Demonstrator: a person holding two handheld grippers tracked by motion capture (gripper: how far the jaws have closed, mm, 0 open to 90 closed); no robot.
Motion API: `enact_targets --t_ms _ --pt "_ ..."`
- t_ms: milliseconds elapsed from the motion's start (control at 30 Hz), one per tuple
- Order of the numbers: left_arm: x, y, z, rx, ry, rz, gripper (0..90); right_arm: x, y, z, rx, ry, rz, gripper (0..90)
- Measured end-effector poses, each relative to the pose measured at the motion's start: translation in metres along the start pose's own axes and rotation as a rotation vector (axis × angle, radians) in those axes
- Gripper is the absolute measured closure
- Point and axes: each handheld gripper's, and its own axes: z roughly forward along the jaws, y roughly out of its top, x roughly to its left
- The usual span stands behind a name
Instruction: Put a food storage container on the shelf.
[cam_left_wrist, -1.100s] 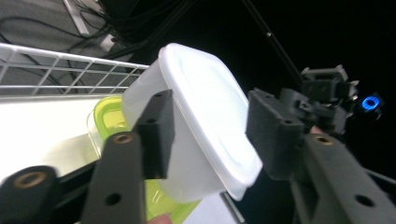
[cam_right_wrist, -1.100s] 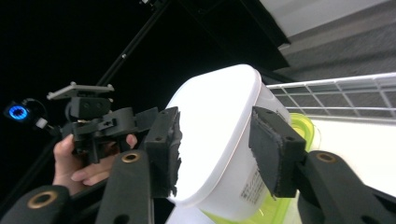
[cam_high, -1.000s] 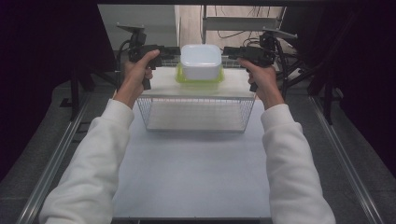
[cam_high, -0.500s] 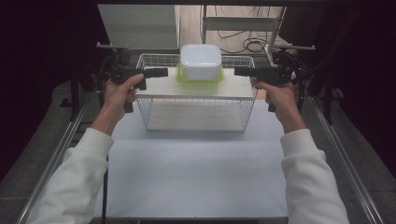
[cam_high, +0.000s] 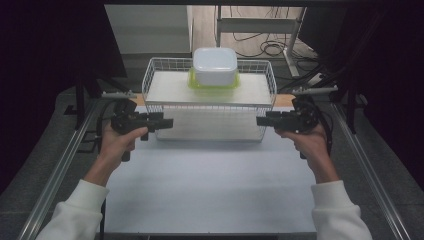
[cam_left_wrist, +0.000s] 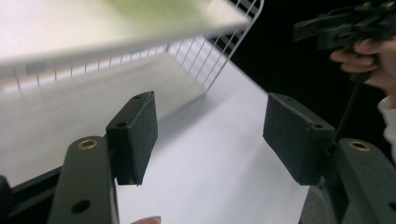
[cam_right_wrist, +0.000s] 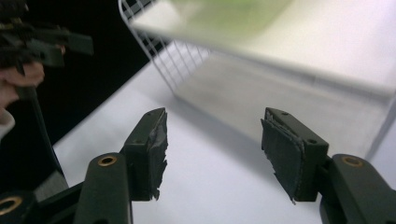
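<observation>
While both are hanging spread and empty, jaws just opened, the left hand-held gripper (cam_high: 167, 121) and right hand-held gripper (cam_high: 261, 120) are flanking the white wire basket (cam_high: 150, 82), which is sitting between them bearing a white lidded square tub (cam_high: 215, 65).

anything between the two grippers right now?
In the high view, the front wall of the wire basket spans the stretch between the left gripper and right gripper. Both stand open beside its ends, apart from it.

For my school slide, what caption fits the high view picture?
Two open tongs, left and right, flank a wire basket topped by a lidded container.
</observation>
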Motion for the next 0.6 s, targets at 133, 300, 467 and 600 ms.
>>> enact_targets --t_ms 133,300,467,600 --pt "-0.001 -0.029 0.002 0.022 0.022 0.002 34.7 0.007 -0.032 0.001 0.046 -0.032 -0.034 39.5" --pt "-0.001 -0.063 0.004 0.047 0.052 -0.005 34.5 0.007 -0.073 0.008 0.099 -0.033 -0.041 37.7" --pt "0.001 -0.083 0.005 0.069 0.066 -0.015 34.2 0.0 -0.1 0.018 0.13 -0.034 -0.023 36.6" --pt "0.0 -0.096 0.005 0.069 0.094 -0.012 33.6 -0.005 -0.117 0.026 0.151 -0.03 -0.009 33.9"
